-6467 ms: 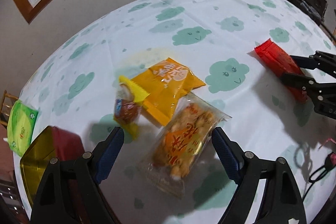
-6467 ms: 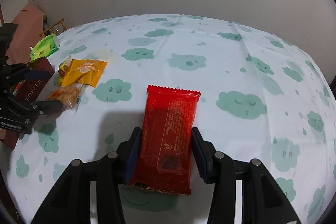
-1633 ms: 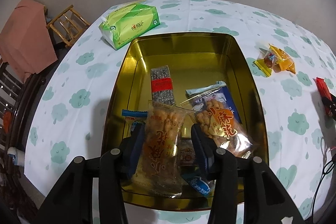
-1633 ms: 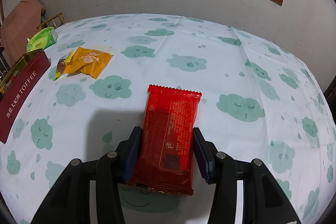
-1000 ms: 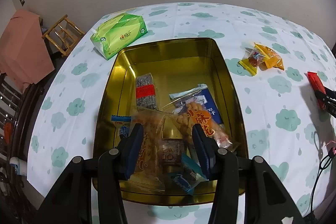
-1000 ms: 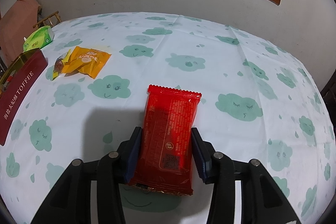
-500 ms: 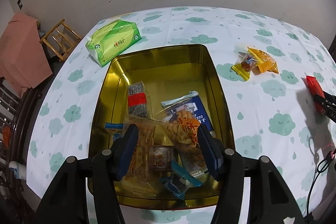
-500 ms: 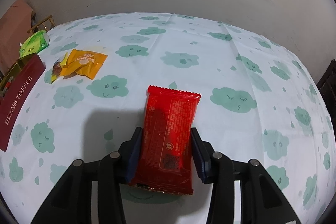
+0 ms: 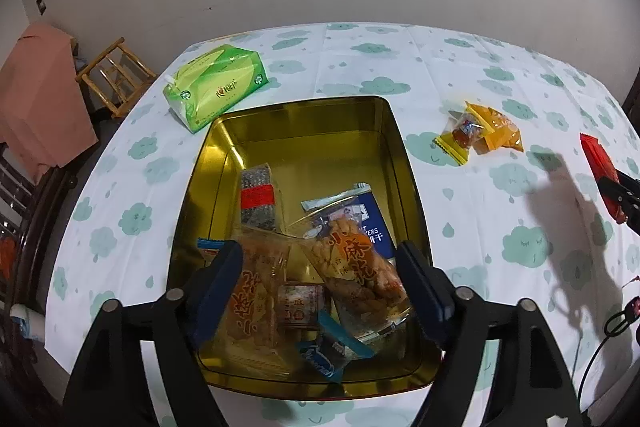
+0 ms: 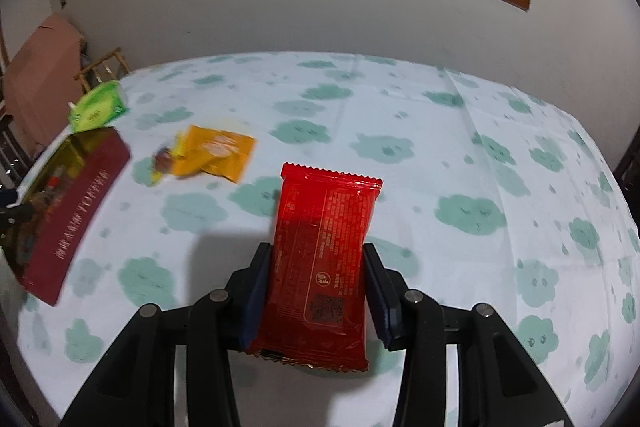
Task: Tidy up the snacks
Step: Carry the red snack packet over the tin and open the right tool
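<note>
With our left gripper (image 9: pixel 320 267) jaws opening above the gold tin (image 9: pixel 384 115) at frame centre, we should carry the red packet (image 10: pixel 324 259), clamped in our right gripper (image 10: pixel 316 291), tinward without tilting.

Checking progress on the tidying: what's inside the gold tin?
The gold tin holds two clear fried-snack bags, a dark red-banded bar, a blue packet and small sweets; whatever lies beneath is hidden.

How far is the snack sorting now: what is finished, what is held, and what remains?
Done: several packets lie in the gold tin; the left tongs are opening above them, gripping nothing. In hand: the right tongs clamp the red packet. Left: the orange packet and small candy on the tablecloth.
</note>
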Demonstrator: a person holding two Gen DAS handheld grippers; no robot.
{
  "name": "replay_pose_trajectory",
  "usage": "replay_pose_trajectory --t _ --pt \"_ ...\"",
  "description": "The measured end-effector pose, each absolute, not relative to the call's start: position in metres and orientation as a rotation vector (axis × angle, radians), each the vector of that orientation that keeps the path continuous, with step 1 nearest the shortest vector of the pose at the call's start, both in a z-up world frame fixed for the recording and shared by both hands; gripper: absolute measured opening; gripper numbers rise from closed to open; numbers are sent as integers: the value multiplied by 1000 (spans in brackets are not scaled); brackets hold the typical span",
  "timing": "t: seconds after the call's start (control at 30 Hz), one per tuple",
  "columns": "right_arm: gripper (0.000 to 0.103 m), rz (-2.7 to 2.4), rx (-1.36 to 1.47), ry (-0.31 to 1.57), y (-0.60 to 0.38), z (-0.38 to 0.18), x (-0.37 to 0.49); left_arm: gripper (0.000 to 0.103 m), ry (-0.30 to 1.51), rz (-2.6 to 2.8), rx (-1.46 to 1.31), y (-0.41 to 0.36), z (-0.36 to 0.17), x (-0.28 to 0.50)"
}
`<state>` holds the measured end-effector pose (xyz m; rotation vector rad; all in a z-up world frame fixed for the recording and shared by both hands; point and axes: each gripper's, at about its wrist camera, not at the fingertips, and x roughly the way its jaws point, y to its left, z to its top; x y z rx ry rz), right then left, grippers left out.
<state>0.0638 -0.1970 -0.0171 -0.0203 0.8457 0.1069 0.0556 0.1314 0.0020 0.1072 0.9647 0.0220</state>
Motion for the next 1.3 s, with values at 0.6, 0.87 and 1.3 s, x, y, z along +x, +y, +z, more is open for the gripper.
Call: replay_pose_trajectory --t 0.6,0.87,1.3 --pt "44 352 -63 811 -77 11 57 93 915 80 34 171 17 44" --pt "44 465 -102 810 -16 15 53 95 901 146 -7 205 21 35" --pt "44 569 -167 828 56 8 56 95 915 264 -63 257 17 21"
